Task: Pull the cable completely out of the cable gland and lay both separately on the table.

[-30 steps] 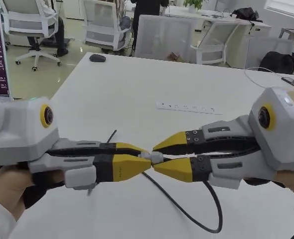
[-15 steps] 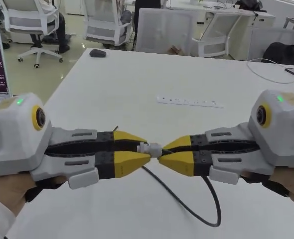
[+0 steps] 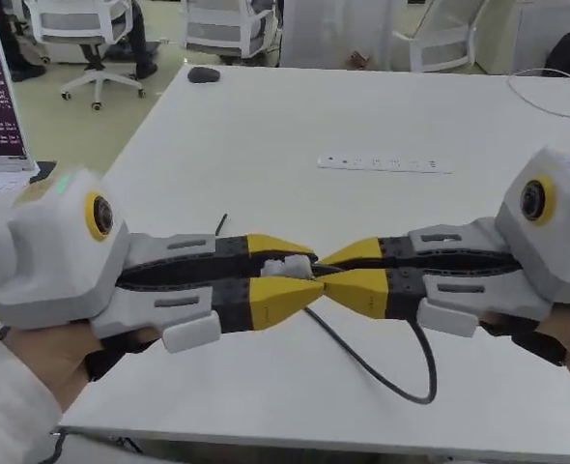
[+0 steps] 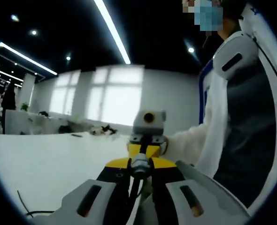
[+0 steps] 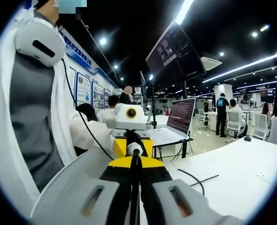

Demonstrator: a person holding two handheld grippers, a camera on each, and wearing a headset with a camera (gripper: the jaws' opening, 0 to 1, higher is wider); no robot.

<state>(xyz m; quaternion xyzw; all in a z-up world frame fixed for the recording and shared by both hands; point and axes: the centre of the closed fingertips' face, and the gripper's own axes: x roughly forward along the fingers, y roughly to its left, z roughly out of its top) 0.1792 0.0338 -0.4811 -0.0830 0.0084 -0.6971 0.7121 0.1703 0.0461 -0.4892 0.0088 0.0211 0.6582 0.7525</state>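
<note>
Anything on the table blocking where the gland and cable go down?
Nothing visible. The table below the left gripper and right gripper is bare apart from the looped cable; the power strip lies farther back.

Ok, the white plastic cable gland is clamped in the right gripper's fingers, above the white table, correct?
No: the fingers of the left gripper clamp the white plastic cable gland, above the white table; the left gripper view shows it between them.

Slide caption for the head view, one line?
Tip to tip over a white table, the left gripper grips the white cable gland, the right gripper the black cable looping beneath.
</note>
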